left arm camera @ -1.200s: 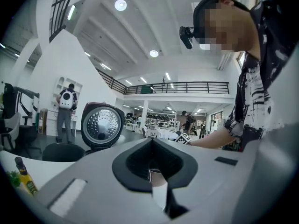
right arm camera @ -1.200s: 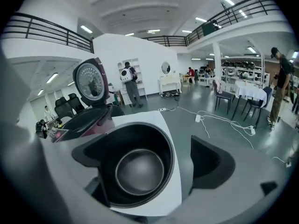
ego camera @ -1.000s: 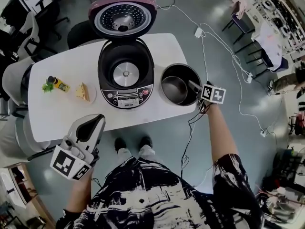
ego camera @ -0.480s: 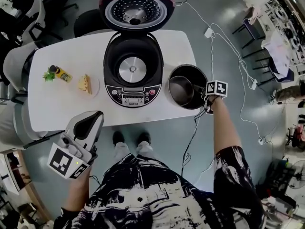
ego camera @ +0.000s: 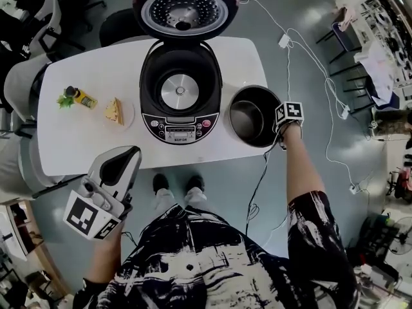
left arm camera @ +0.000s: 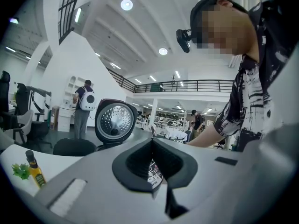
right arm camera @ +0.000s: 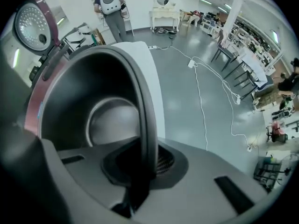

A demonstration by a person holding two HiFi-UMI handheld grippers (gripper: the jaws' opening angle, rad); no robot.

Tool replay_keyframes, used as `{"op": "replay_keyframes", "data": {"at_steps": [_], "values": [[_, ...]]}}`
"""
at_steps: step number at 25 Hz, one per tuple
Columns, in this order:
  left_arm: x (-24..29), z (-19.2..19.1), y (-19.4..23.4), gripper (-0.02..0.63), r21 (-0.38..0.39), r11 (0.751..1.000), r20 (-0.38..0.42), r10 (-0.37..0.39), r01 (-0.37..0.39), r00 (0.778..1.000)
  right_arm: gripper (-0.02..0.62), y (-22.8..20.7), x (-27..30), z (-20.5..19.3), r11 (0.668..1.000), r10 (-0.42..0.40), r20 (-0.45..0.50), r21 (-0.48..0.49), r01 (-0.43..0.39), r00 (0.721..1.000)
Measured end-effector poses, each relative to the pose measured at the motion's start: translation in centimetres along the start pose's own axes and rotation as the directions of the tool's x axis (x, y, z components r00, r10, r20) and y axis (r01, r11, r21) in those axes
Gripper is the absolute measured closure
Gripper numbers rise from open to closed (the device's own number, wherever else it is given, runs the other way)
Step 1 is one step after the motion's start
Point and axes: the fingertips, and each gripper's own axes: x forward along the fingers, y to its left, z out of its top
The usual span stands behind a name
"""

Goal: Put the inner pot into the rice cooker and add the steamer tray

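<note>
The rice cooker (ego camera: pixel 180 95) stands open on the white table (ego camera: pixel 77 140), its pink lid (ego camera: pixel 185 8) raised and a bare silver plate in its well. Just to its right sits the dark inner pot (ego camera: pixel 248 118). My right gripper (ego camera: pixel 277 122) points straight down at the pot's right edge. In the right gripper view the pot's rim (right arm camera: pixel 145 101) runs between the jaws of the right gripper (right arm camera: pixel 142 164), which are shut on it. My left gripper (ego camera: pixel 127 156) hovers off the table's front edge, shut and empty, facing the cooker's lid (left arm camera: pixel 114 122). I see no steamer tray.
A small bottle with green leaves (ego camera: pixel 72 98) and a wedge of food on a plate (ego camera: pixel 114 111) lie on the table's left part. Chairs stand at the table's left and behind it. Power cables (ego camera: pixel 302 50) trail over the floor at the right.
The right gripper has sunk from above the pot's inside onto its right rim and gone from open to shut on it. The left gripper has stayed put.
</note>
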Motion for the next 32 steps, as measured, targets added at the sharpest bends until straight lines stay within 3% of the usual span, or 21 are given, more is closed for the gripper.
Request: {"op": "replay_keyframes", "data": {"at_steps": [10,16,23,27,32], "values": [[-0.4,0.0,0.2,0.601,-0.002,1.000,0.003,-0.005,0.005,1.000,0.595,-0.6,-0.5,-1.3,0.988,0.056,0.014,0.141,-0.058,0.998],[-0.1,0.5,-0.5,0.601,0.002,1.000,0.023,-0.031,0.031,0.999,0.594,-1.9,-2.9,-1.6,0.987,0.045,0.043,0.150,-0.051,0.998],[-0.2,1.0,-1.2,0.601,0.014,0.998,0.043,-0.066,0.065,0.997,0.594,-1.5,-6.2,-1.8,0.960,0.152,0.137,0.216,-0.179,0.979],[-0.2,1.8,-1.7,0.601,0.020,0.996,0.068,-0.093,0.092,0.993,0.593,-0.9,-11.1,-0.4,0.958,0.188,0.184,0.183,-0.222,0.965],[-0.3,2.8,-2.3,0.601,0.024,0.992,0.109,-0.130,0.128,0.986,0.592,2.2,-19.7,3.8,0.960,0.249,0.269,0.062,-0.275,0.930]]}}
